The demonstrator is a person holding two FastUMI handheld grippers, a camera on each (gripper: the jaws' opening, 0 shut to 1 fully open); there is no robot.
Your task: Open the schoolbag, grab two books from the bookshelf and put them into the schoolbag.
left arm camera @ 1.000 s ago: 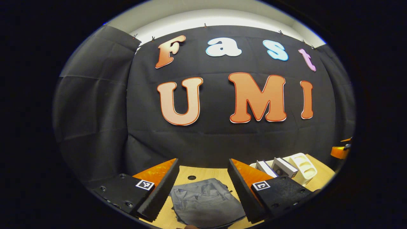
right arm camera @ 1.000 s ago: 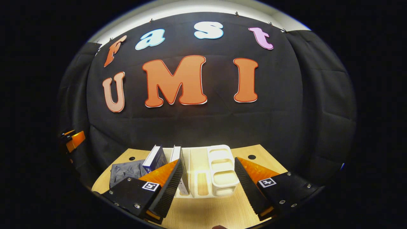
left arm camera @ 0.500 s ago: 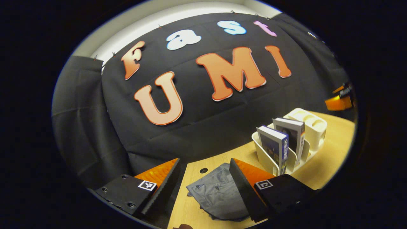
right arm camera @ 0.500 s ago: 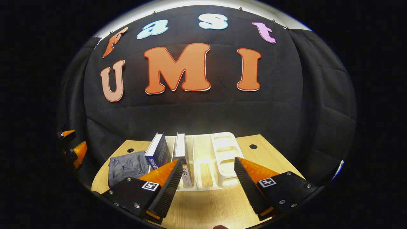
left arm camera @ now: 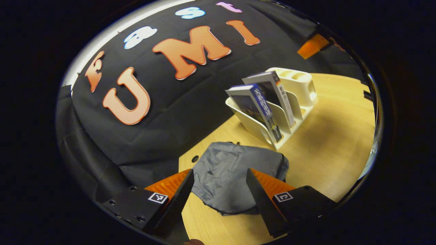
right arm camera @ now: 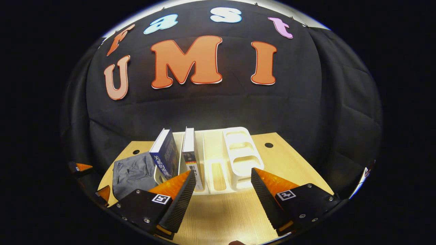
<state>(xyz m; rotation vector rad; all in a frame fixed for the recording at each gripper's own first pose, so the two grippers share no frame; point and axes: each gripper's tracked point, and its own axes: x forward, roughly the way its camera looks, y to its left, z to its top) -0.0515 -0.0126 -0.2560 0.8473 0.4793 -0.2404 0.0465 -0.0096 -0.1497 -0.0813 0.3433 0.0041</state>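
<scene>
Opening step pending: left tool [left arm camera: 219,190] spread, empty, above flat grey fabric schoolbag [left arm camera: 235,177]. Right tool [right arm camera: 223,190] spread, empty, white plastic bookshelf [right arm camera: 238,153] at 12 o'clock. Next: locate and pinch zipper.

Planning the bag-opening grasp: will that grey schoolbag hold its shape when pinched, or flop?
Probably floppy: the grey schoolbag lies flat and creased on the table, so it looks empty and light. A pinch would likely lift one fabric layer. It may slide on the smooth wood if pushed.
</scene>
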